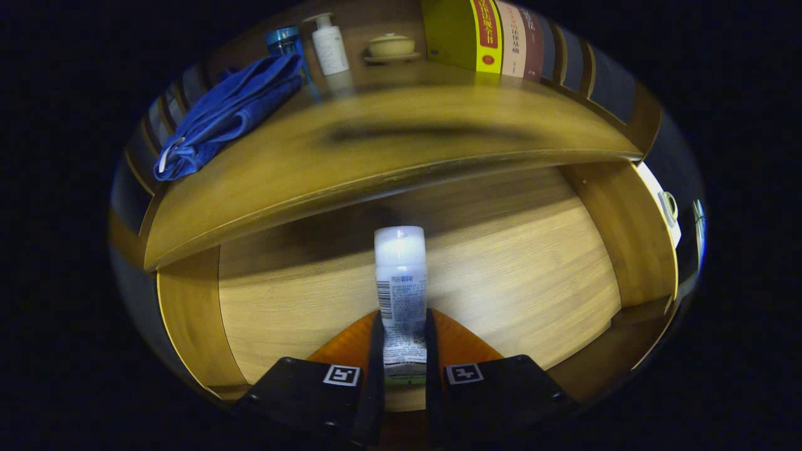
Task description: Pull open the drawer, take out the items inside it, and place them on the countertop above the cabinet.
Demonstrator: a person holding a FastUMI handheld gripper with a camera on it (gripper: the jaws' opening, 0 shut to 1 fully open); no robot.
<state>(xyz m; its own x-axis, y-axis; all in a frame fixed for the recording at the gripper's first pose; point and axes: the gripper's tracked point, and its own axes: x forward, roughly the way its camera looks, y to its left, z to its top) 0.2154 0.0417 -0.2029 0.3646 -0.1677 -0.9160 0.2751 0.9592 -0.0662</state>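
Jaws clamped tight on the white tube (401, 282), holding it over the open drawer (501, 263), probably headed up to the desk (376, 150) near the blue towel (232, 113).

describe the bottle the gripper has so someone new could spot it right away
Start at the wooden countertop and drop below its front edge into the open drawer. There a small white bottle is clamped between the fingers of the gripper, its printed label facing the camera. Unlike the white pump bottle on the countertop, it has a plain rounded end.
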